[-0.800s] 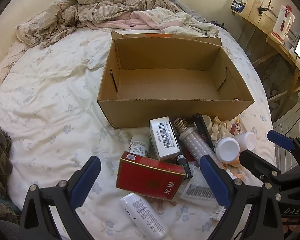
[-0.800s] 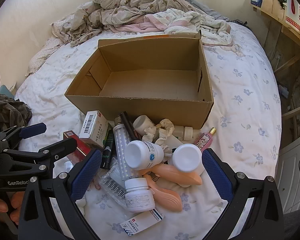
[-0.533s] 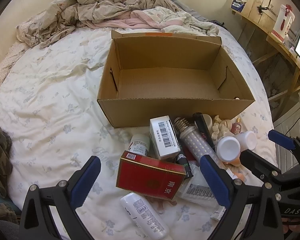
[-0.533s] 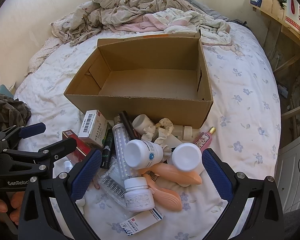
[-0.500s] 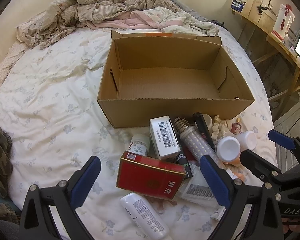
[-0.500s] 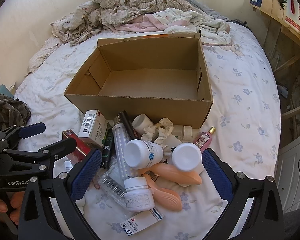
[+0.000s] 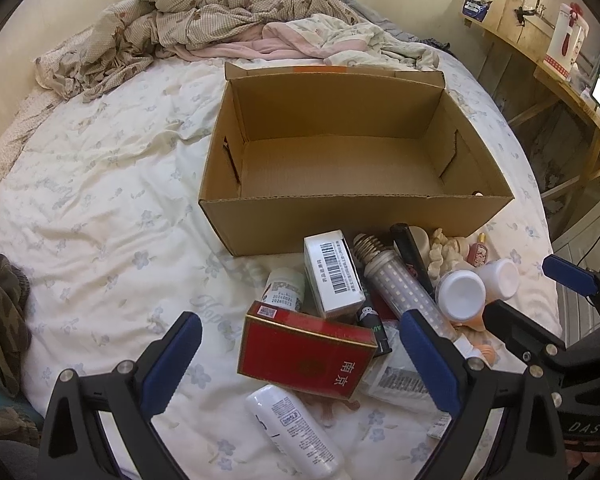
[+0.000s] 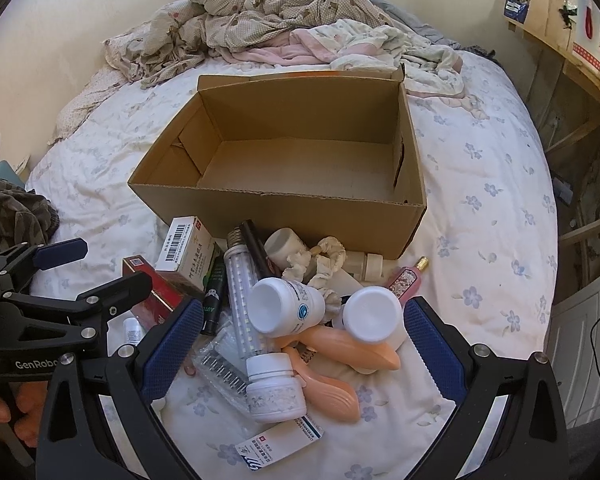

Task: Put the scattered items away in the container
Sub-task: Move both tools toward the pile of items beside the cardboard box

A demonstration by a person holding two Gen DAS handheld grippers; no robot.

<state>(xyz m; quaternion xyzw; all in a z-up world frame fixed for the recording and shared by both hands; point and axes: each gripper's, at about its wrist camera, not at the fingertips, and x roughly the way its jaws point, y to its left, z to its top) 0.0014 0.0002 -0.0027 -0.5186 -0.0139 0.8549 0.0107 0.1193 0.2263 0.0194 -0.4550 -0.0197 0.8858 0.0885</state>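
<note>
- The cardboard box (image 7: 356, 216) sits open on the bed (image 7: 100, 208), with nothing visible on its floor; the scattered items lie heaped on the quilt just in front of its near wall.
- Left gripper (image 7: 300, 364): its jaws stand wide apart and hold nothing, poised above the red carton (image 7: 306, 354) and a white bottle (image 7: 294, 430) lying on its side.
- Right gripper (image 8: 304, 338): its jaws are likewise spread wide and empty, framing two white-capped bottles (image 8: 284, 306) and a small white jar (image 8: 274, 386).
- Only the left wrist view shows the red carton whole, with its gold edging and printed characters; from the right it is mostly hidden behind the left gripper's frame.
- Only the right wrist view shows the peach-coloured plastic pieces (image 8: 336, 380) plainly, as well as a flat medicine box (image 8: 280, 442) nearest the camera and a pink perfume bottle (image 8: 406, 278) by the box's corner.
- Both views show the barcoded white box (image 7: 332, 276) and the LED corn bulb (image 7: 404, 288) side by side.
- A hand (image 8: 4, 408) grips the left tool's handle, seen only from the right.
</note>
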